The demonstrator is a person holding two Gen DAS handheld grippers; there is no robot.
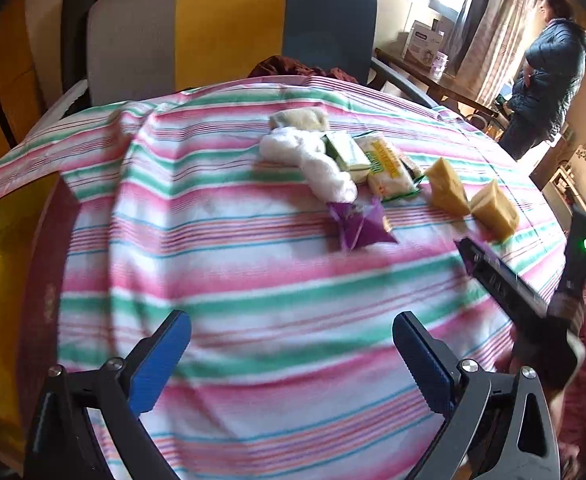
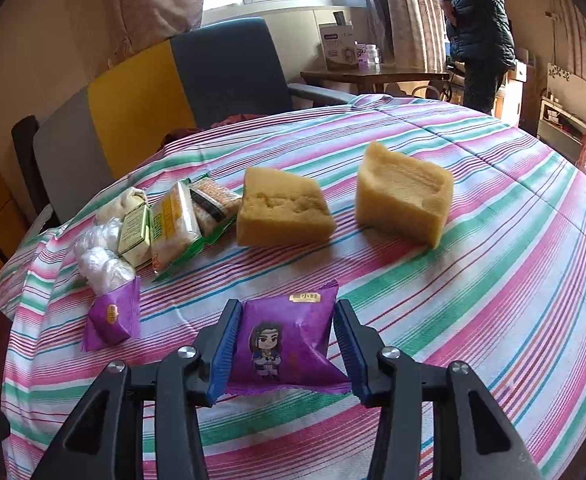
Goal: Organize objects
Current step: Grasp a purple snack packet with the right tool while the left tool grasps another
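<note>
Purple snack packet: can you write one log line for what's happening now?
right gripper: shut on purple snack packet | left gripper: open, nothing between | striped tablecloth

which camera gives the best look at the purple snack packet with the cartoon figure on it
The right wrist view: the purple packet fills the foreground between the right gripper pads, its cartoon print sharp. In the left wrist view I cannot pick it out; only the other purple packet shows, small and blurred.

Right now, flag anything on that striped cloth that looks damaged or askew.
The nearer tan block has a pitted, crumbled top face, and the farther one has a sunken top. The small purple packet stands tilted against the white wrapped bundle.
</note>
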